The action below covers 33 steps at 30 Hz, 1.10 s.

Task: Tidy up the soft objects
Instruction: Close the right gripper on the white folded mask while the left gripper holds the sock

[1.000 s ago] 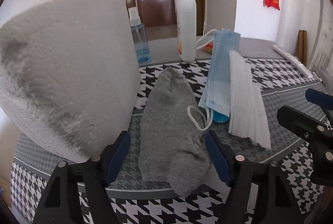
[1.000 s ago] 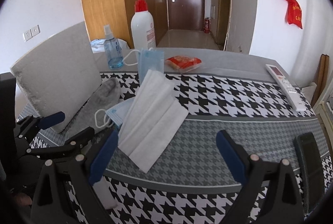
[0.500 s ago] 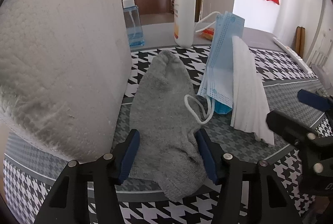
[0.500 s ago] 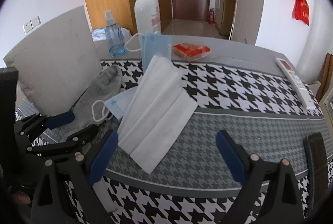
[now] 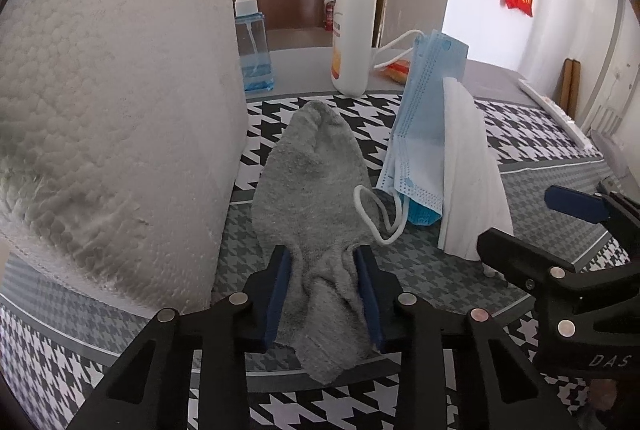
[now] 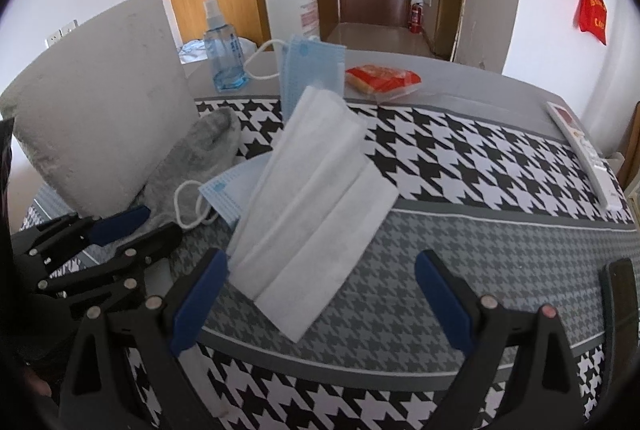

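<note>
Tabletop (image 6: 460, 166) under houndstooth cloth carries everything. Big paper roll (image 5: 108, 118) stands at left, crowding sock, so I come in from near edge. White mask (image 6: 312, 206) lies over blue mask (image 6: 224, 192) mid-cloth; more blue masks (image 5: 434, 70) stand propped behind. Grey sock (image 5: 312, 182) lies flat, cuff toward me. My left gripper (image 5: 322, 294): jaws just been closing, now pinching bunched cuff between pads, likely to lift it clear. My right gripper (image 6: 320, 294): jaws wide, empty, hovering by white mask, probably next pick.

One grey sock (image 5: 312, 186), two mask stacks (blue (image 6: 312, 70), white (image 6: 312, 210)), two bottles (image 6: 292, 2), one paper roll (image 5: 112, 118).
</note>
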Each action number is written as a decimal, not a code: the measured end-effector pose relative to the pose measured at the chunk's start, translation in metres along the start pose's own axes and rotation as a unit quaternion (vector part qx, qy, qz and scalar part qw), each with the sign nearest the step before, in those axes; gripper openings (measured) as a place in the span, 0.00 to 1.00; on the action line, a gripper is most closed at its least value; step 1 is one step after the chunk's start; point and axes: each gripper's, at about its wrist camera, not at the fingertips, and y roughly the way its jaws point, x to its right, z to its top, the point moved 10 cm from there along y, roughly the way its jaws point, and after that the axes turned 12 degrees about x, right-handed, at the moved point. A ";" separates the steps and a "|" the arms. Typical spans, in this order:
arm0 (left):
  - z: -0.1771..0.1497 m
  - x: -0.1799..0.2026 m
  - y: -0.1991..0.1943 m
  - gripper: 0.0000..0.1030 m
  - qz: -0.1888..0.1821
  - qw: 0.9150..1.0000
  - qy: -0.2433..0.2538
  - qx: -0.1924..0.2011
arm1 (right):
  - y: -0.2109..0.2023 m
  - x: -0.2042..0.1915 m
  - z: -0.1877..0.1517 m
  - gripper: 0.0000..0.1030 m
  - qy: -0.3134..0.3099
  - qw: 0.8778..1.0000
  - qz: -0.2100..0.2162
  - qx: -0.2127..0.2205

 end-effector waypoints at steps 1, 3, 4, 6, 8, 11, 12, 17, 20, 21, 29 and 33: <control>0.000 -0.001 0.000 0.26 0.000 1.000 -0.002 0.000 | 0.003 -0.001 0.001 0.93 -0.002 1.000 0.001 -0.001; 0.001 -0.002 -0.001 0.20 -0.003 1.000 -0.006 0.002 | 0.009 -0.002 0.001 0.87 -0.004 1.000 0.004 -0.009; 0.001 -0.001 -0.001 0.19 -0.005 1.000 -0.007 0.002 | 0.011 -0.003 0.000 0.83 -0.004 1.000 0.006 -0.014; 0.001 -0.001 -0.002 0.17 -0.009 1.000 -0.007 0.003 | 0.016 -0.004 -0.002 0.78 -0.005 1.000 0.009 -0.024; 0.001 0.001 -0.003 0.17 -0.014 1.000 -0.007 0.005 | 0.020 -0.003 -0.004 0.75 -0.005 1.000 0.007 -0.028; 0.000 0.002 -0.004 0.17 -0.019 1.000 -0.009 0.005 | 0.024 -0.003 -0.005 0.66 -0.008 0.999 0.004 -0.033; 0.000 0.002 -0.004 0.17 -0.020 1.000 -0.009 0.005 | 0.025 -0.002 -0.005 0.63 -0.012 0.999 0.000 -0.032; 0.000 0.000 -0.006 0.17 -0.026 1.000 -0.015 0.007 | 0.025 0.002 -0.003 0.37 -0.005 1.000 -0.003 -0.025; -0.001 -0.001 -0.008 0.17 -0.029 0.999 -0.015 0.008 | 0.022 0.001 -0.004 0.24 -0.002 1.000 0.001 -0.022; -0.001 -0.001 -0.008 0.17 -0.032 0.999 -0.015 0.008 | 0.020 0.000 -0.004 0.22 -0.001 1.000 0.003 -0.021; -0.003 0.002 -0.015 0.16 -0.051 0.998 -0.017 0.010 | 0.009 0.002 -0.009 0.11 0.015 1.000 -0.005 -0.026; -0.002 0.006 -0.021 0.16 -0.058 0.998 -0.007 0.019 | -0.002 -0.002 -0.013 0.11 0.010 1.000 -0.009 -0.024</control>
